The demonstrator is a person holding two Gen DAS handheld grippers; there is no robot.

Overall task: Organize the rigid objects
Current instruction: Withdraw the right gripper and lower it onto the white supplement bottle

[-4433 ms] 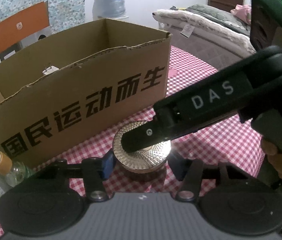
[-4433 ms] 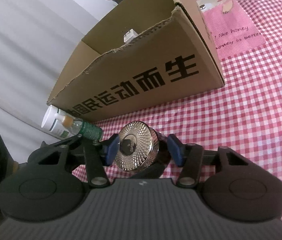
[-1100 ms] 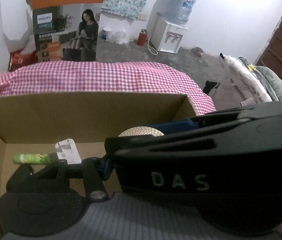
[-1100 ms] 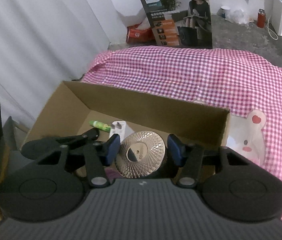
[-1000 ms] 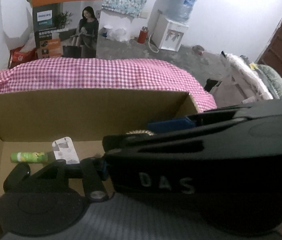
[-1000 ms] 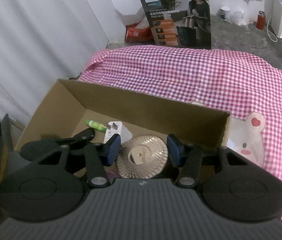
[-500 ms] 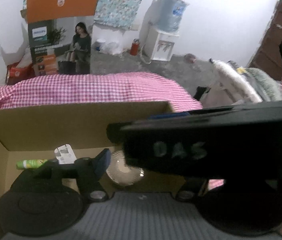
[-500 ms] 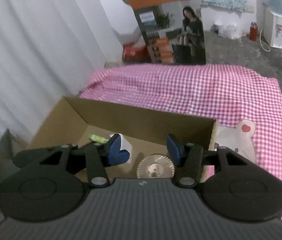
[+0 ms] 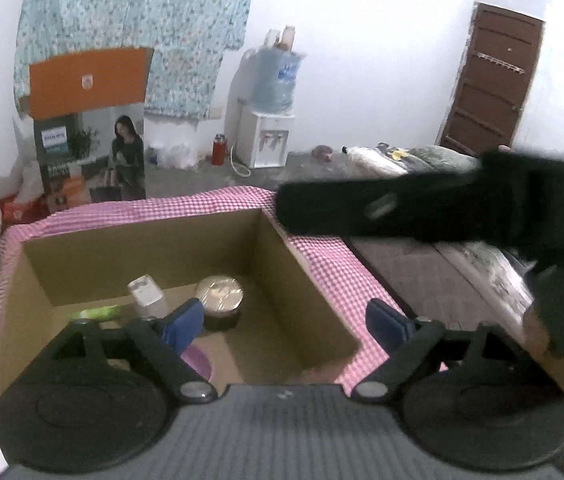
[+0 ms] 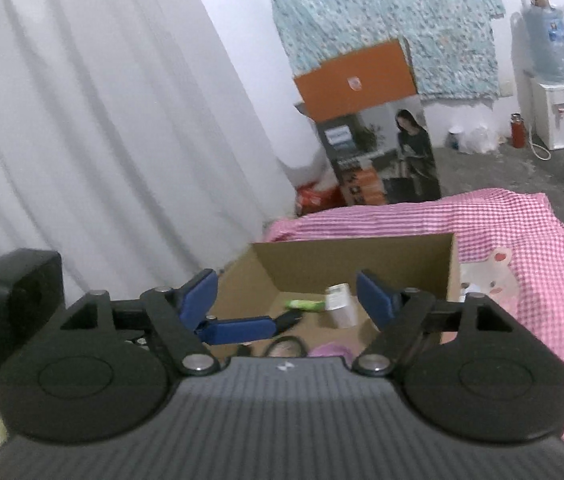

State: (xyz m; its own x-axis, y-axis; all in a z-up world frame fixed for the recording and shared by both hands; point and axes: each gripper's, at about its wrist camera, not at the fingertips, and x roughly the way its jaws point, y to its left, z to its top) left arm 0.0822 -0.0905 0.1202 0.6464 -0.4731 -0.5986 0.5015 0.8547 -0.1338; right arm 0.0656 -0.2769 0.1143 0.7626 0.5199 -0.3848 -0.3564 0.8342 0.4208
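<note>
The round jar with the shiny faceted lid (image 9: 220, 303) stands on the floor of the open cardboard box (image 9: 305, 276), beside a white charger (image 9: 145, 295), a green tube (image 9: 96, 313) and a purple item (image 9: 198, 360). My left gripper (image 9: 285, 320) is open and empty above the box's near side. My right gripper (image 10: 287, 294) is open and empty, raised over the box (image 10: 361, 256); the charger (image 10: 339, 304) and green tube (image 10: 305, 305) show between its fingers. The right gripper's black body (image 9: 441, 212) crosses the left wrist view at upper right.
The box sits on a table with a pink checked cloth (image 9: 333, 256), (image 10: 521, 248). A black speaker-like block (image 10: 10, 292) stands at left. Behind are a printed Philips carton (image 9: 90, 160), a water dispenser (image 9: 270, 112), white curtains (image 10: 102, 120) and bedding (image 9: 401, 160).
The jar, held in the right gripper a second ago over the box, now stands on the box floor. Both grippers have risen and opened; the right one has pulled back to the right.
</note>
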